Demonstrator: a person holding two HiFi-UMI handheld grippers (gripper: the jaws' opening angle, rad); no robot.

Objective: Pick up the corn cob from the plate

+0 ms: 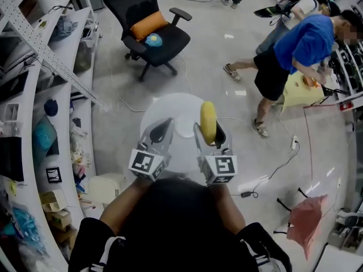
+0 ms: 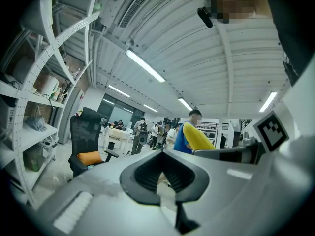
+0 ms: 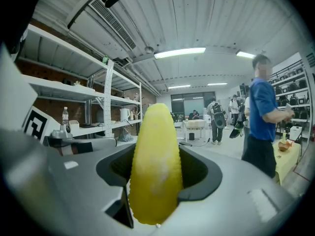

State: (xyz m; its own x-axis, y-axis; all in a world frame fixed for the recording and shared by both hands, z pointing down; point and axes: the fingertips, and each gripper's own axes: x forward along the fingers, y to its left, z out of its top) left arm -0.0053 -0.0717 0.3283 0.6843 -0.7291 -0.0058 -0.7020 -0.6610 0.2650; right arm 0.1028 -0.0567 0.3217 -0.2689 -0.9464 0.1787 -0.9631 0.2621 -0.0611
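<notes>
My right gripper [image 1: 209, 132] [image 3: 156, 181] is shut on the yellow corn cob [image 1: 208, 121] [image 3: 155, 163], which stands upright between its jaws, lifted above the white plate [image 1: 186, 130]. The plate lies on a small round white table [image 1: 164, 109] and looks bare where it shows. Past the left gripper's jaws, the cob's tip [image 2: 199, 137] shows at the right of the left gripper view. My left gripper [image 1: 161, 132] [image 2: 164, 173] hovers just to the left of the plate, its jaws together with nothing between them.
White shelving [image 1: 39, 67] with clutter runs down the left. A black office chair [image 1: 148, 30] with an orange cushion stands beyond the table. A person in a blue shirt [image 1: 300, 44] bends over a yellow table [image 1: 300, 92] at the right. Cables [image 1: 272, 171] trail on the floor.
</notes>
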